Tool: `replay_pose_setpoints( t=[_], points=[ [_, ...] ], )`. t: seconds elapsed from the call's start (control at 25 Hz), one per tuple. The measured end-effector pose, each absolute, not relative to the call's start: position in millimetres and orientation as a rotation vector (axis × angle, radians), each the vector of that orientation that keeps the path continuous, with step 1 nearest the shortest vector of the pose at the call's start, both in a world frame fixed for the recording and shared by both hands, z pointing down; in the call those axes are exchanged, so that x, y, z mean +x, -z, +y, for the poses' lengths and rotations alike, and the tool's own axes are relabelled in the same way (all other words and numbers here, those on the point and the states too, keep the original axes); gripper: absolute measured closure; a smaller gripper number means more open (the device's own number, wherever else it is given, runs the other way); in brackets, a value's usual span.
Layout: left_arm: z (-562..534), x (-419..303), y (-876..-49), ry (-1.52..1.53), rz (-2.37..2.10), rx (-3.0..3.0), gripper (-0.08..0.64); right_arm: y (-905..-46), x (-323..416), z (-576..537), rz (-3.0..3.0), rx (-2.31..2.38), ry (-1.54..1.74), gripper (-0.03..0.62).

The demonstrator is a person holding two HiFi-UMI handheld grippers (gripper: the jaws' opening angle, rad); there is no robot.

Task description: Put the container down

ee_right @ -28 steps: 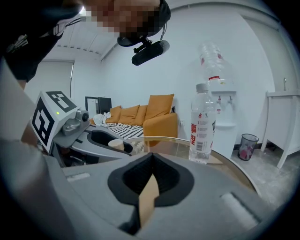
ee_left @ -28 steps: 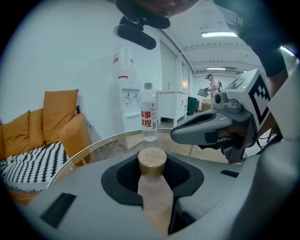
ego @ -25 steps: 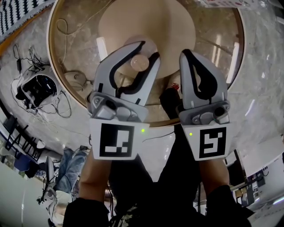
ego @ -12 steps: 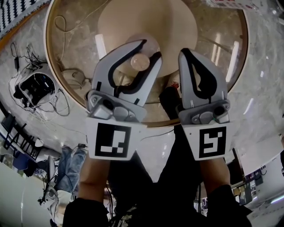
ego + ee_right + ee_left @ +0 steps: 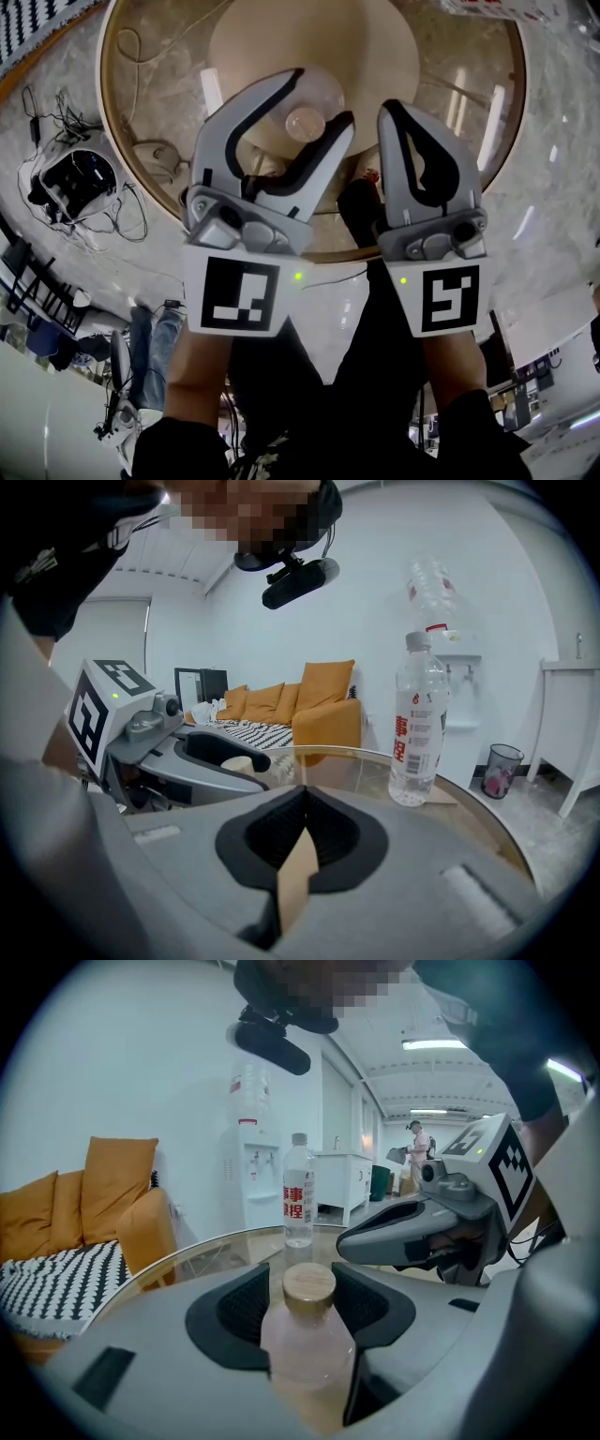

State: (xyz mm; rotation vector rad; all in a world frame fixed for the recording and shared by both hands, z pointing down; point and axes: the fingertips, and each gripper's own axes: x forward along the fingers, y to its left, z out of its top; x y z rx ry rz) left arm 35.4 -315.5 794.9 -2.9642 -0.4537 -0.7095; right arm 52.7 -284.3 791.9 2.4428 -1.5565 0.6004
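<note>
- Container [image 5: 306, 1335], small, pale pink and translucent, wooden lid [image 5: 309, 1282]: standing upright on the glass table [image 5: 459, 66], between the two jaws of the left gripper [image 5: 322, 97].
- Left gripper: jaws have just been opening and are standing wide apart, released. The container is sitting in the gap. The pads appear to be clear of its sides, though the fisheye close-up is making the gap on the left side hard to judge.
- Right gripper [image 5: 298, 841]: jaws are pressing together, clenched on nothing, with only a thin sliver of tabletop showing through the slit. It is hovering just beside the left gripper, on the container's right in the head view.
- Glass table, round, wooden rim: its cone-shaped wooden pedestal [image 5: 309, 37] is showing through the top.
- Water bottle [image 5: 417, 728], clear plastic, red-printed label, white cap: standing upright on the same table, well apart from the container and farther from the person.
- Sofa [image 5: 112, 1194], orange, with a black-and-white striped cover [image 5: 56, 1279]: sitting beyond the table's edge.
- Water dispenser [image 5: 253, 1171], white: standing against the wall behind the water bottle.
- Cables [image 5: 75, 178]: lying tangled on the marble floor to the left of the table.
</note>
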Motion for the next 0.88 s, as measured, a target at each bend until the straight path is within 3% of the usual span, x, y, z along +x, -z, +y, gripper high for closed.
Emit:
replay_pose_setpoints(
  t=[0.76, 0.88],
  points=[
    [-325, 4, -769, 0.803, -0.381, -2.959, 0.356, -762, 35, -283, -1.591, 2.406, -0.610, 0.597],
    [-326, -4, -763, 0.810, -0.361, -2.946, 0.401, -754, 28, -283, -1.600, 2.400, -0.607, 0.597]
  ],
)
